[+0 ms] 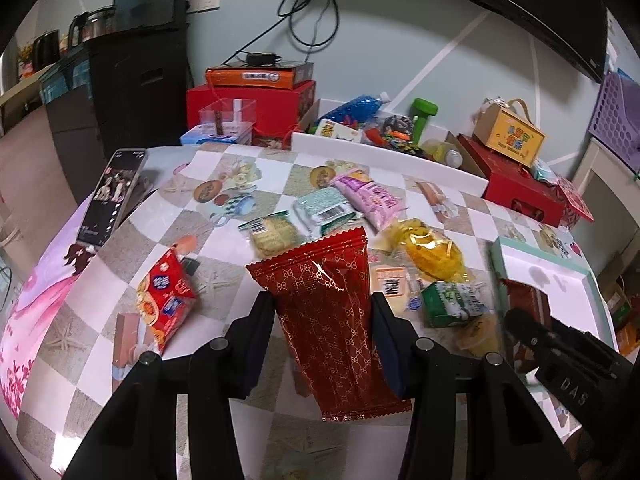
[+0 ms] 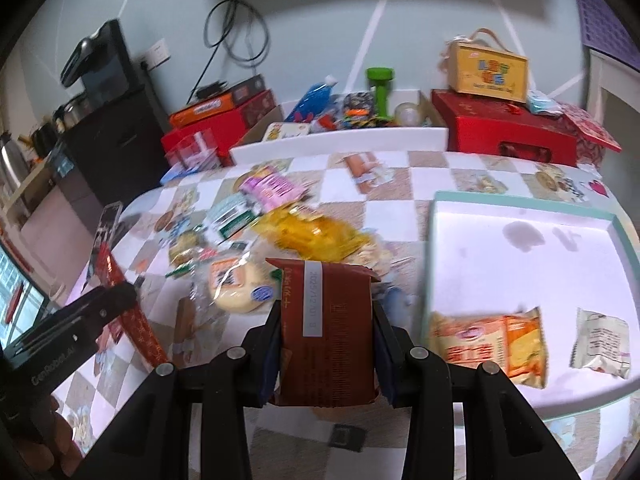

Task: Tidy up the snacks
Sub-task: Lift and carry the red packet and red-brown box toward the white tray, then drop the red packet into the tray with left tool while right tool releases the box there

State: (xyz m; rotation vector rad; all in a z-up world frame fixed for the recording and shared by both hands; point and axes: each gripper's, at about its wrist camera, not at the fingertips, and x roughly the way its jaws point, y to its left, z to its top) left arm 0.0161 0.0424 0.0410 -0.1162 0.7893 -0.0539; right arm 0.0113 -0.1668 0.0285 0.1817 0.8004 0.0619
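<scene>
The right tool (image 2: 326,344) is clenched on a brown foil snack packet (image 2: 326,320), its pads pressing the packet's two long edges so that its long axis runs straight ahead toward twelve o'clock; a white date strip runs lengthwise down the glossy wrapper. The relation that matters is sideways: the white tray with the pale green rim (image 2: 436,240) lies at about two o'clock from this tool, close by, and already carries an orange crinkled snack bag (image 2: 490,346) and a small white pouch (image 2: 600,344), so the right tool is plainly the nearer one — probably a short swing rightward would put the packet over bare tray floor. The left tool (image 1: 323,320) is likewise clenched, on a red metallic packet with a gold lattice print (image 1: 328,312), flat and serrated at both ends, long axis again toward twelve; from it the tray sits off at three o'clock, well apart, beyond the right tool. Between them on the checked tabletop (image 1: 224,272) lies a loose heap of soft wrappers — a yellow translucent bag (image 1: 434,252), a pink pouch (image 1: 370,196), a green-and-white carton (image 1: 454,304)
</scene>
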